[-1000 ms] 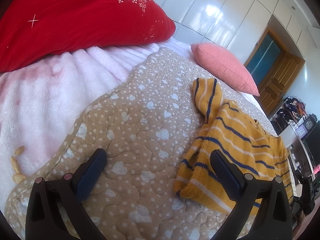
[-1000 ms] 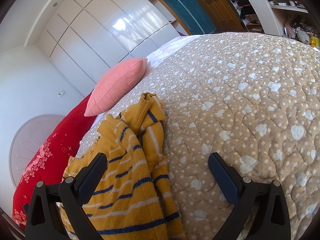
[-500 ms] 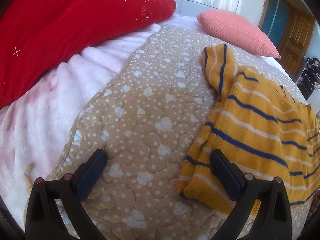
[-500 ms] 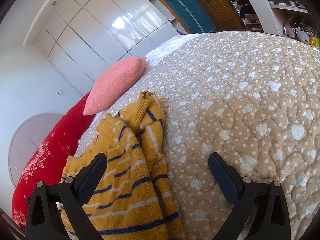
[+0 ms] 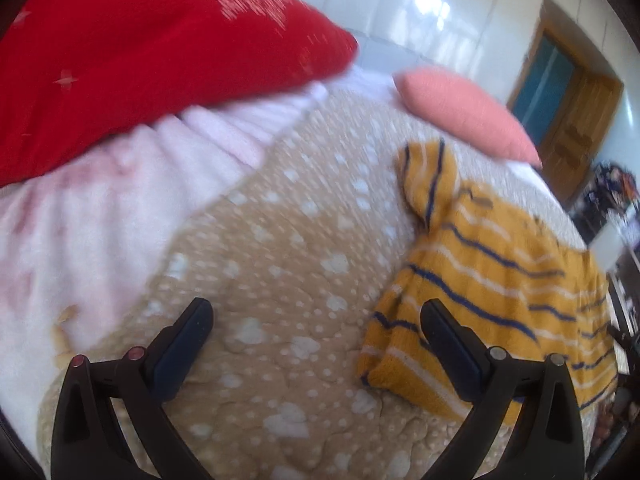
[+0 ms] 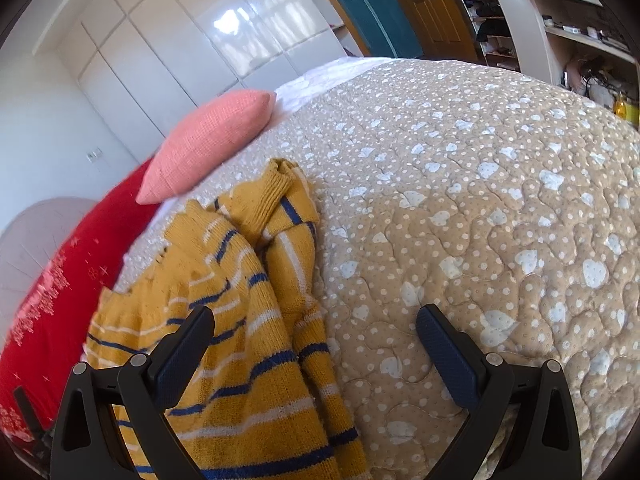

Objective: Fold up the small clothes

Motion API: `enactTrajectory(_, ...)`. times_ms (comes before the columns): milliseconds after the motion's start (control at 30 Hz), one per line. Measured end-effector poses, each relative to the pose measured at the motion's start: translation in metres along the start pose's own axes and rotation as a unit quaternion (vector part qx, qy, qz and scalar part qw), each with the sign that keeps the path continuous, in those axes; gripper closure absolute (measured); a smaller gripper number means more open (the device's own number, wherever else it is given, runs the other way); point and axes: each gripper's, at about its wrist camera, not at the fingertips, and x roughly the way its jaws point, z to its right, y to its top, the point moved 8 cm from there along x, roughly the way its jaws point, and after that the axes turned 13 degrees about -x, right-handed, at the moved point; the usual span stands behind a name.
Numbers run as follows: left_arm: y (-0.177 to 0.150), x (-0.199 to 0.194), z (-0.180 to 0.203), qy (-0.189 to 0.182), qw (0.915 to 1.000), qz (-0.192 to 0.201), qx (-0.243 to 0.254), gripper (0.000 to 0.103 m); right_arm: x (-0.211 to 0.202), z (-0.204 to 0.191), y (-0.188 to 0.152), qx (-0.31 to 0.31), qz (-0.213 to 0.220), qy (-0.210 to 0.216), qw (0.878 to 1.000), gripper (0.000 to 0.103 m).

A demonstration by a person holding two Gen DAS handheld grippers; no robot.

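A small yellow sweater with blue and white stripes lies rumpled on the tan heart-print quilt. In the left wrist view it lies to the right, with a sleeve stretched toward the pillows. My left gripper is open and empty above the quilt, its right finger over the sweater's near edge. In the right wrist view the sweater lies at lower left, one sleeve folded over the body. My right gripper is open and empty, its left finger over the sweater and its right finger over the quilt.
A big red pillow and a pink cushion lie at the head of the bed, with a pale pink fleece blanket on the left. White wardrobe doors, a wooden door and cluttered shelves stand beyond.
The left wrist view swung and is now blurred; the left gripper tipped back up, showing more of the wardrobe and door. The right gripper moved slightly. The sweater has not moved.
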Motion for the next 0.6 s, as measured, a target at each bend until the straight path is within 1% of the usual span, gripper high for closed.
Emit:
enactTrajectory(67, 0.007, -0.017, -0.003, -0.003, 0.9993, 0.036, -0.009, 0.000, -0.005, -0.014, 0.003, -0.038, -0.037, -0.026, 0.998, 0.001)
enactTrajectory(100, 0.010, -0.026, -0.004, -0.003, 0.9985, 0.053, -0.011, 0.000, -0.014, -0.023, 0.009, -0.058, -0.031, -0.031, 0.997, 0.003)
enactTrajectory(167, 0.014, -0.039, -0.004, 0.004, 0.9968, 0.079, -0.007, 0.000, -0.045, -0.040, 0.027, -0.100, 0.027, -0.067, 0.992, 0.004)
enactTrajectory(200, 0.017, -0.045, -0.003, 0.003, 0.9961, 0.088, -0.005, 0.000, -0.058, -0.045, 0.034, -0.114, 0.052, -0.089, 0.988, 0.003)
enactTrajectory(233, 0.019, -0.048, -0.003, -0.001, 0.9959, 0.090, -0.005, 0.000, -0.073, -0.053, 0.044, -0.133, 0.086, -0.116, 0.981, 0.003)
enactTrajectory(267, 0.020, -0.051, 0.000, -0.012, 0.9960, 0.088, -0.005, 0.000, -0.079, -0.057, 0.050, -0.140, 0.101, -0.124, 0.977, 0.003)
enactTrajectory(300, 0.019, -0.053, 0.004, -0.024, 0.9962, 0.083, -0.006, 0.000, -0.082, -0.059, 0.055, -0.144, 0.106, -0.128, 0.976, 0.003)
enactTrajectory(333, 0.018, -0.052, 0.006, -0.031, 0.9964, 0.079, -0.007, 0.000, -0.079, -0.063, 0.058, -0.137, 0.088, -0.118, 0.980, 0.003)
enactTrajectory(367, 0.017, -0.051, 0.009, -0.037, 0.9966, 0.073, -0.006, 0.000, -0.072, -0.067, 0.060, -0.127, 0.064, -0.094, 0.985, 0.004)
enactTrajectory(400, 0.016, -0.050, 0.012, -0.040, 0.9968, 0.069, -0.005, 0.000, -0.064, -0.073, 0.061, -0.114, 0.047, -0.064, 0.990, 0.011)
enactTrajectory(433, 0.014, -0.048, 0.013, -0.038, 0.9971, 0.066, -0.004, 0.000, -0.059, -0.076, 0.060, -0.104, 0.037, -0.043, 0.993, 0.024)
enactTrajectory(467, 0.014, -0.045, 0.015, -0.035, 0.9973, 0.064, -0.003, 0.000, -0.050, -0.083, 0.059, -0.096, 0.023, -0.021, 0.995, 0.029)
enactTrajectory(533, 0.013, -0.041, 0.015, -0.031, 0.9977, 0.060, -0.007, 0.000, -0.030, -0.099, 0.052, -0.091, -0.001, 0.013, 0.996, 0.030)
enactTrajectory(567, 0.013, -0.040, 0.013, -0.031, 0.9978, 0.057, -0.011, 0.000, -0.019, -0.107, 0.049, -0.094, -0.010, 0.020, 0.995, 0.030)
enactTrajectory(600, 0.013, -0.040, 0.011, -0.032, 0.9979, 0.054, -0.017, 0.000, -0.007, -0.113, 0.044, -0.099, -0.022, 0.018, 0.995, 0.030)
